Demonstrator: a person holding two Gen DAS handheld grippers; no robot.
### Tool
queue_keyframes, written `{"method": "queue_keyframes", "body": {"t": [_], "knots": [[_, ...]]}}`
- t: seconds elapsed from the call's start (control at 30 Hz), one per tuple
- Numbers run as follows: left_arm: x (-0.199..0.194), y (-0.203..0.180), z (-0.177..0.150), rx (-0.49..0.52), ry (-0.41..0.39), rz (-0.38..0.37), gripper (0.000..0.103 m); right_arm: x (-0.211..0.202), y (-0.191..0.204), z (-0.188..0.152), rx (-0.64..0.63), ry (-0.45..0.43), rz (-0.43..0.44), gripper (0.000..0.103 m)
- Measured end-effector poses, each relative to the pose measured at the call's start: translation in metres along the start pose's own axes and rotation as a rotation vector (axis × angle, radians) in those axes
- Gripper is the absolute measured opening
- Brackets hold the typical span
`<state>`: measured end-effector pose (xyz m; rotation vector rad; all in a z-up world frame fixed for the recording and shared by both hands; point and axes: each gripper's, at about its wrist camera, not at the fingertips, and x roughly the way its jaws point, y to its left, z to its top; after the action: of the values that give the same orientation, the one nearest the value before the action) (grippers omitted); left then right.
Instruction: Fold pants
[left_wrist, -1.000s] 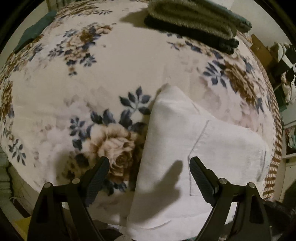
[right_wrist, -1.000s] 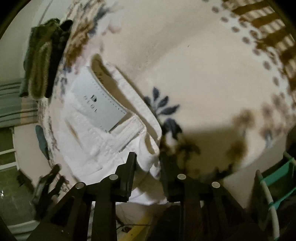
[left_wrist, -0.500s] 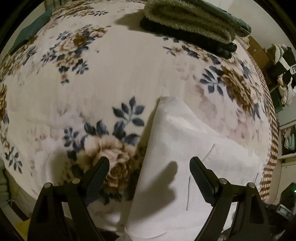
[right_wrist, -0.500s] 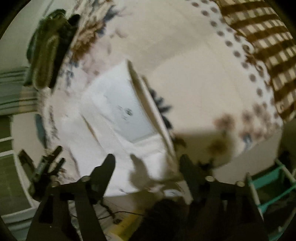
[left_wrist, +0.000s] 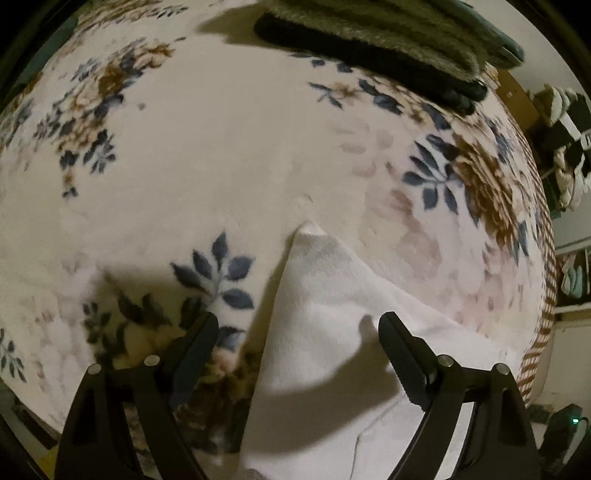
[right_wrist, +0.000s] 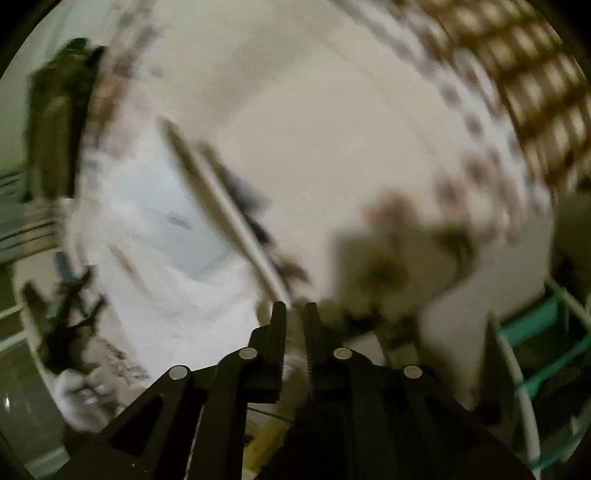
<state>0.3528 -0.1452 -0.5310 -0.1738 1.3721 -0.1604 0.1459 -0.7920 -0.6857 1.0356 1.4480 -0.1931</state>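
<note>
White pants (left_wrist: 325, 280) lie folded on the floral blanket (left_wrist: 221, 147), one corner pointing to the far side. My left gripper (left_wrist: 299, 332) hangs open over their left edge, with one finger above the blanket and the other above the cloth. In the blurred right wrist view the pants (right_wrist: 159, 236) lie to the left, with a pale label patch facing up. The jaws of my right gripper (right_wrist: 294, 314) are closing at the near end of the waistband edge (right_wrist: 236, 221). They stand narrow, with pale cloth between them.
A stack of folded olive and dark garments (left_wrist: 369, 37) sits at the blanket's far side, also seen as the stack (right_wrist: 59, 122). The bed's checked border (right_wrist: 535, 92) runs along the right. A teal and white rack (right_wrist: 535, 332) stands beside the bed.
The right gripper let go of the waistband, opened wide, and has narrowed again on its edge. The left gripper, still open, moved forward over the blanket, so the pants sit lower in its view.
</note>
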Motion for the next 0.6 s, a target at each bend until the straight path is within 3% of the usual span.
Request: {"method": "queue_keyframes", "body": {"t": [0.03, 0.07, 0.1, 0.17, 0.2, 0.27, 0.33, 0.37, 0.4, 0.47, 0.6], "knots": [[0.004, 0.0, 0.003, 0.003, -0.001, 0.002, 0.088, -0.006, 0.006, 0.004, -0.027, -0.035, 0.008, 0.038], [0.006, -0.001, 0.005, 0.01, -0.003, 0.004, 0.088, -0.012, 0.014, 0.009, -0.049, -0.078, 0.04, 0.069], [0.011, -0.001, 0.007, 0.015, -0.007, 0.01, 0.088, -0.012, 0.021, 0.016, -0.056, -0.097, 0.087, 0.078], [0.018, 0.0, 0.011, 0.028, -0.011, 0.002, 0.063, -0.003, 0.031, 0.027, -0.064, -0.075, 0.135, 0.078], [0.022, 0.0, 0.013, 0.043, 0.005, -0.034, 0.031, 0.006, 0.036, 0.034, -0.072, -0.055, 0.142, 0.078], [0.024, -0.005, 0.014, 0.084, 0.002, -0.031, 0.028, 0.031, 0.047, 0.045, -0.079, -0.012, 0.117, 0.078], [0.021, 0.001, 0.013, 0.074, -0.012, -0.052, 0.023, 0.047, 0.054, 0.049, -0.094, 0.007, 0.133, 0.072], [0.019, 0.007, 0.013, 0.042, -0.017, -0.081, 0.023, 0.049, 0.059, 0.048, -0.11, -0.007, 0.141, 0.044], [0.019, 0.014, 0.013, 0.016, -0.018, -0.107, 0.023, 0.049, 0.066, 0.046, -0.142, -0.026, 0.119, 0.023], [0.02, 0.026, 0.012, -0.054, -0.018, -0.162, 0.023, 0.045, 0.075, 0.046, -0.186, -0.065, 0.09, 0.016], [0.025, 0.047, 0.013, -0.202, 0.012, -0.272, 0.024, 0.027, 0.075, 0.047, -0.224, -0.137, 0.042, 0.014]]}}
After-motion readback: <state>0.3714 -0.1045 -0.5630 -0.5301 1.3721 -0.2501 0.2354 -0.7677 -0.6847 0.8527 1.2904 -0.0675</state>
